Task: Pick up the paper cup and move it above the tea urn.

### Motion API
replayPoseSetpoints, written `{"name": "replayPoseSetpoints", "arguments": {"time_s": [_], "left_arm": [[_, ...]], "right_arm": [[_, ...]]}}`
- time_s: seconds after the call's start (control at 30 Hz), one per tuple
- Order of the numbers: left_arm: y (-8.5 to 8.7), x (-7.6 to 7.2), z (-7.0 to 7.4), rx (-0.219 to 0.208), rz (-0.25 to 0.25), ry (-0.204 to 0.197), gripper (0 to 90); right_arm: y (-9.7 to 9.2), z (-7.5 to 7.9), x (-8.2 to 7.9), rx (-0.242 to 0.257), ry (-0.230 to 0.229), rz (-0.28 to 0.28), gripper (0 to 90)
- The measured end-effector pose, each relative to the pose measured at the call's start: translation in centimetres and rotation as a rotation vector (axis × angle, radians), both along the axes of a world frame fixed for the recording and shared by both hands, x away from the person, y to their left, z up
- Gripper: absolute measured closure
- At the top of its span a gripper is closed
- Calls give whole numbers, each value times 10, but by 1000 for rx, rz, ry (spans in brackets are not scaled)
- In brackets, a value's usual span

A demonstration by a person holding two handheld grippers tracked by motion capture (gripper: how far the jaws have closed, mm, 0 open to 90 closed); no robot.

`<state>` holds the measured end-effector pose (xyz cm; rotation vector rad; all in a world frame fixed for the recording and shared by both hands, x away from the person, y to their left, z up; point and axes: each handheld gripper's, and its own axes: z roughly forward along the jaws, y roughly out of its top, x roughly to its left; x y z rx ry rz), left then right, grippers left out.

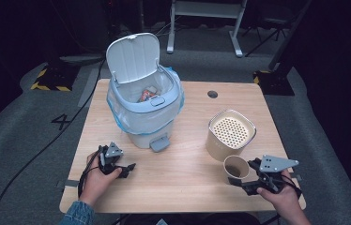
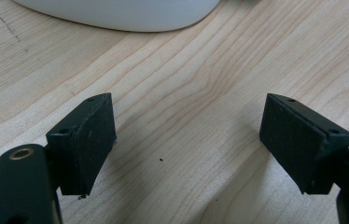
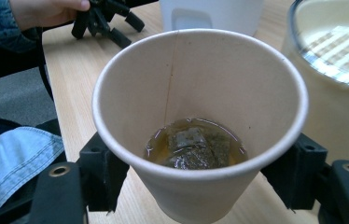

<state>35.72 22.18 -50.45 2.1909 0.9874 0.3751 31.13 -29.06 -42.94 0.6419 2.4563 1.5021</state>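
Pale wood-grain bench point(image 1: 183, 154) on grey carpet, dark room behind. Your right gripper point(image 3: 196, 177) has its fingers clamped on the tan paper cup point(image 3: 200, 121), teabag in brown liquid, near the bench's front right corner. Your left gripper point(image 2: 186, 140), fingers wide apart and empty, sits front left.

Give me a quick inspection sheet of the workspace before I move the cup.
Surface: wooden table, a round hole near its far edge.
Job's things: paper cup holds a little brown liquid and a tea bag; bin has its lid up, a liner and some rubbish inside.
Clutter: beige strainer pot right beside the cup.
Grippers: right gripper is shut on the cup; left gripper is open, low over bare wood, nothing between its jaws.
Cables: a black cable trails from the left gripper over the floor.
Surroundings: grey carpet, a white desk frame behind, hazard-taped stand bases.
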Motion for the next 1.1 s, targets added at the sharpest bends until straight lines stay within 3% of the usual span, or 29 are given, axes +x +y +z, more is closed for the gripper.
{"name": "replayPoseSetpoints", "arguments": {"time_s": [0.3, 0.63, 0.87, 1.1], "left_arm": [[0, 0, 0, 2, 1, 1, 189], [-1, -1, 0, 4, 9, -2, 195], [0, -1, 0, 5, 9, -1, 196], [-1, -1, 0, 6, 13, -2, 196]], "right_arm": [[-9, 42, 9, 5, -2, -33, 305], [-16, 87, 22, 28, -66, -73, 306], [-19, 102, 41, 28, -84, -100, 306], [-18, 106, 65, 18, -90, -129, 306]]}}
